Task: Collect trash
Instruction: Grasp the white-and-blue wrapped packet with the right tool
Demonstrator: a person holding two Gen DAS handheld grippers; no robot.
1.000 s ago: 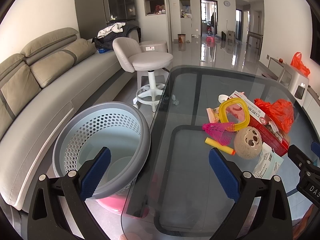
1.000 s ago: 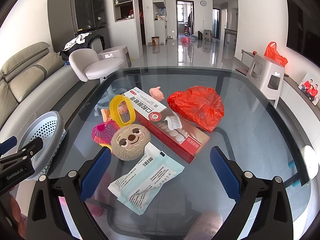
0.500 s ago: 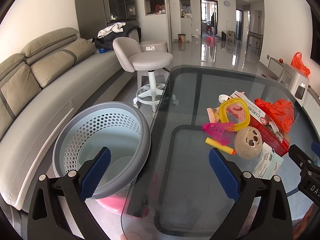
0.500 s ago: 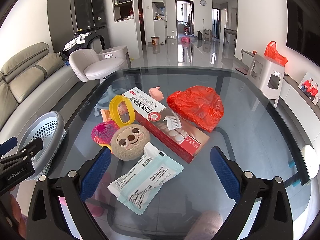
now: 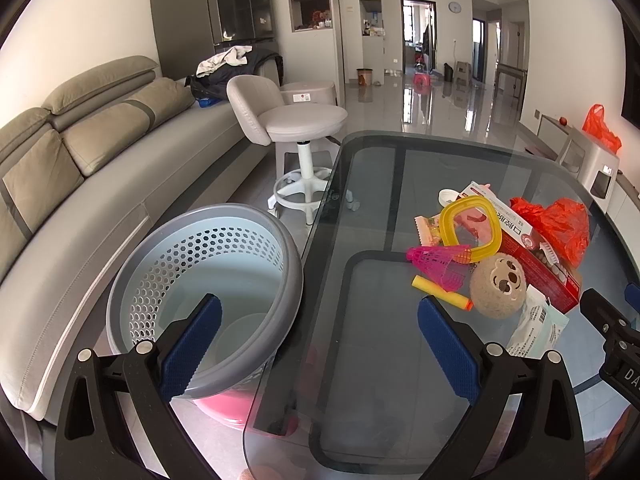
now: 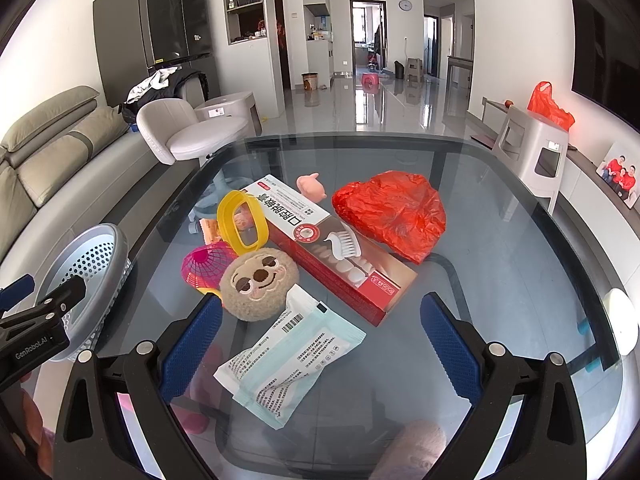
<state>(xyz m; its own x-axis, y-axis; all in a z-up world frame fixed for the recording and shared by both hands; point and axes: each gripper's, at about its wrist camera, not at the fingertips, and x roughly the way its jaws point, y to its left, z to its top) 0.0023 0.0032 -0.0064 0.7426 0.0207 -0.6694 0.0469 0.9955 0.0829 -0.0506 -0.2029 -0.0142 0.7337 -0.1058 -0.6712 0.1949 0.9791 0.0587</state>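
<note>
Both grippers hang wide and empty — the right gripper [image 6: 320, 344] over the near wet-wipe packet [image 6: 290, 358] on the table [image 6: 520, 248], the left gripper [image 5: 320, 346] beside the basket [image 5: 208, 280], left, likely readying drop-offs.

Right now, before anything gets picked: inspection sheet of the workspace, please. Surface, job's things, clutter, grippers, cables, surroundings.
Surface: glass table, dark frame showing through it.
Job's things: red plastic bag, crumpled; toothpaste box lying flat; pale blue wrapper nearest the right gripper; perforated bin on the floor beside the table's left edge.
Clutter: sloth plush resting on the wrapper's corner, yellow frame, pink shuttlecock, yellow foam dart, pink figure.
Grippers: left gripper open, empty, between bin and table; right gripper open, empty, over the wrapper.
Cables: nothing seen.
Surroundings: sofa, swivel stool, grey plastic stool.
</note>
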